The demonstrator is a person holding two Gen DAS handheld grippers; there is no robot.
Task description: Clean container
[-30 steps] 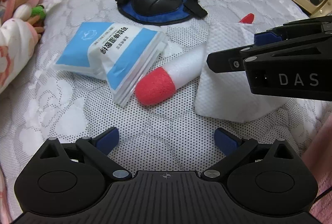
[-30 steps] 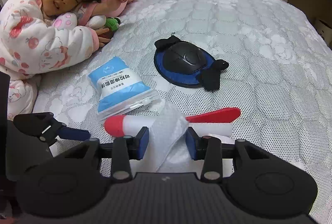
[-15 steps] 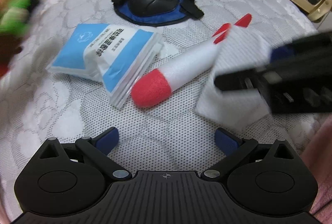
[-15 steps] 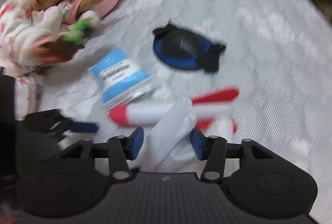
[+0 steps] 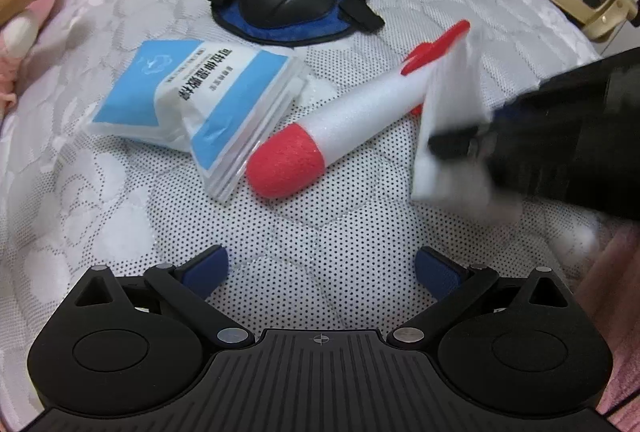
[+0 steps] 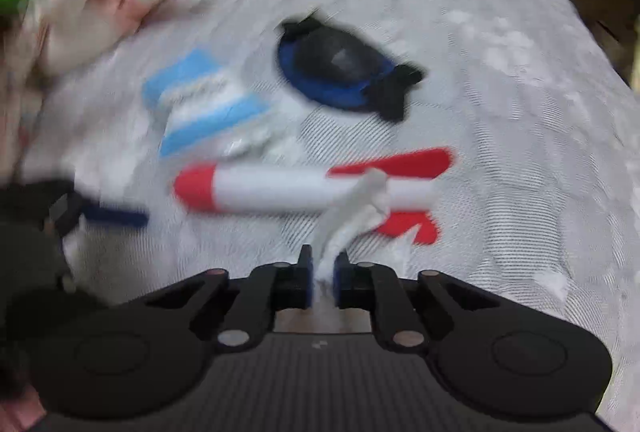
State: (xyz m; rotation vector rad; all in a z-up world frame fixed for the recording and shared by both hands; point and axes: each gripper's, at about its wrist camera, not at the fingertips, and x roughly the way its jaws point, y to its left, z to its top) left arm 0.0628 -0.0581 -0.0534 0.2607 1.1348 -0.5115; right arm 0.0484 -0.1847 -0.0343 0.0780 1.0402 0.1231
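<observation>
Right tool (image 6: 323,270) pinches white wipe (image 6: 352,211) over foam rocket (image 6: 280,191).

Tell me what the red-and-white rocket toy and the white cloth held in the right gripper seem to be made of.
The red-and-white rocket toy looks like soft foam: matte, finely grainy surface, rounded nose, no shine. The white cloth, pinched in the right gripper, seems a thin non-woven or fabric wipe: it bunches and folds limply, though blur hides its texture.
</observation>
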